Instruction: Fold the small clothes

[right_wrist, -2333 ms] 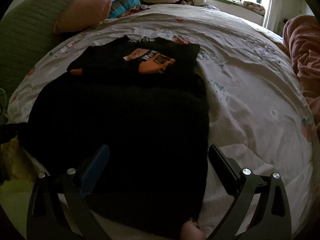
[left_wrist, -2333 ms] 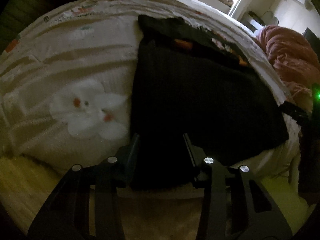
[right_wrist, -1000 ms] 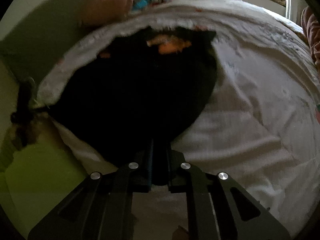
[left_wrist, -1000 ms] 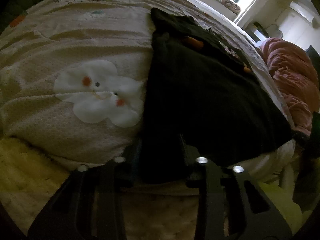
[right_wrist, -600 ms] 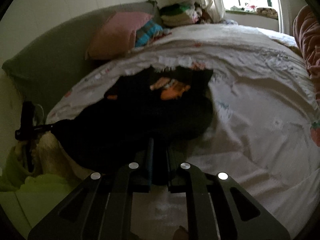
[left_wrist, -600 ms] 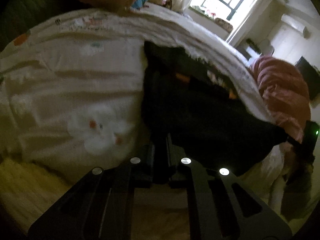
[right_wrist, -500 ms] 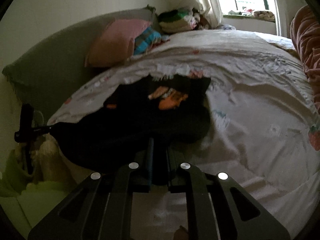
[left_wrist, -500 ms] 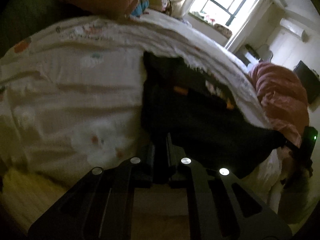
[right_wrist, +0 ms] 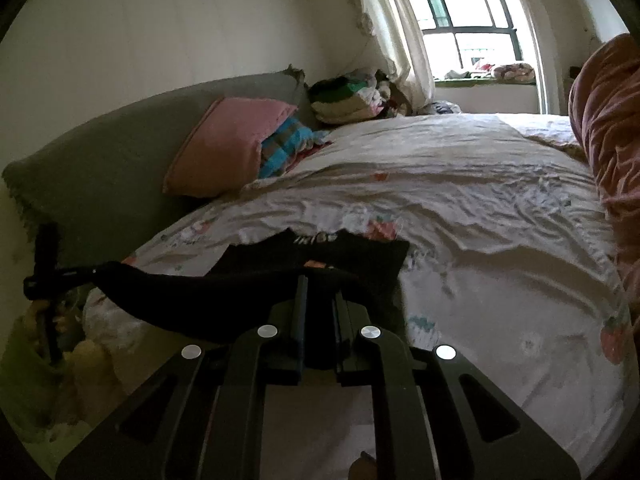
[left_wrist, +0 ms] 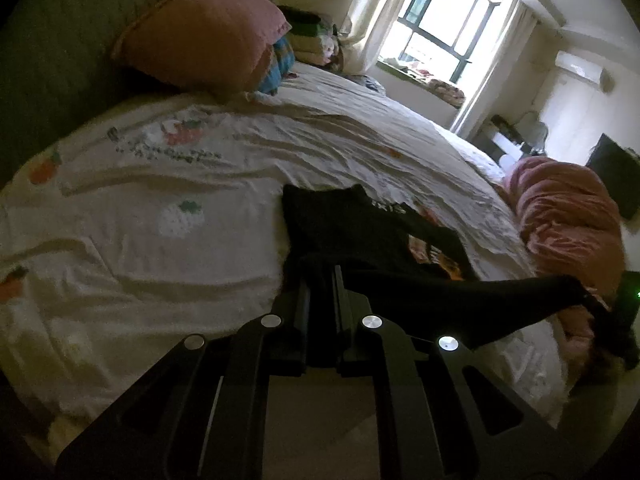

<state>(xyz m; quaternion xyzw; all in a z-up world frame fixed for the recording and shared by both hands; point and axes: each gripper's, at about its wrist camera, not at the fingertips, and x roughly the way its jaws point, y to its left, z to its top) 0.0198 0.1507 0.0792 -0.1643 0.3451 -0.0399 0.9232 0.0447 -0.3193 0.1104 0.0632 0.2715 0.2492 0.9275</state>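
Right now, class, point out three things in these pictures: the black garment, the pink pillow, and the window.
black garment (left_wrist: pixel 352 228), left wrist view, on its flat part lying on the bed.
pink pillow (right_wrist: pixel 232 140), right wrist view, on its front face.
window (left_wrist: pixel 444 28), left wrist view, on the bright panes.

A lived-in home bedroom: a wide bed under a cream, strawberry-printed cotton sheet (left_wrist: pixel 208 184), a pink square pillow (right_wrist: pixel 232 144) at ten o'clock against a grey-green padded headboard (right_wrist: pixel 104 160), and a curtained barred window (left_wrist: pixel 444 28) at one o'clock.
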